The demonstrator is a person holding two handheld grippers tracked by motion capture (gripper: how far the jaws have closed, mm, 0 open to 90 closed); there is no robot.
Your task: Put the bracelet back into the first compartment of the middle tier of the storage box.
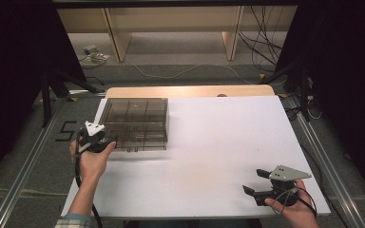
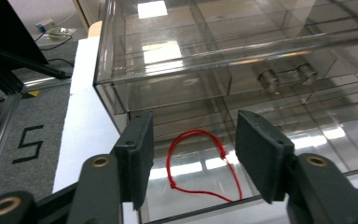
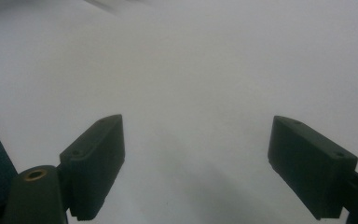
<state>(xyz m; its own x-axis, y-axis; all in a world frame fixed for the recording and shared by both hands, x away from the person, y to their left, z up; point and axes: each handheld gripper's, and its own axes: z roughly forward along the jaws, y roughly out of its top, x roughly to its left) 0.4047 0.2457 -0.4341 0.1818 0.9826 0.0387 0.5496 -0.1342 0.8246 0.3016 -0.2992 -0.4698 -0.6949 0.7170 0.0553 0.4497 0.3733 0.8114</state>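
Judging the red string (image 2: 200,163) between my released left gripper (image 2: 193,154) jaws limp and light, I would pinch its knot; right gripper (image 3: 196,163) jaws gape empty.

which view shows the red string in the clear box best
The left gripper view: the red string loop lies in the clear organizer box, close up between the open left tongs. In the high view the box is small and the string too fine to make out. The right gripper view faces bare table.
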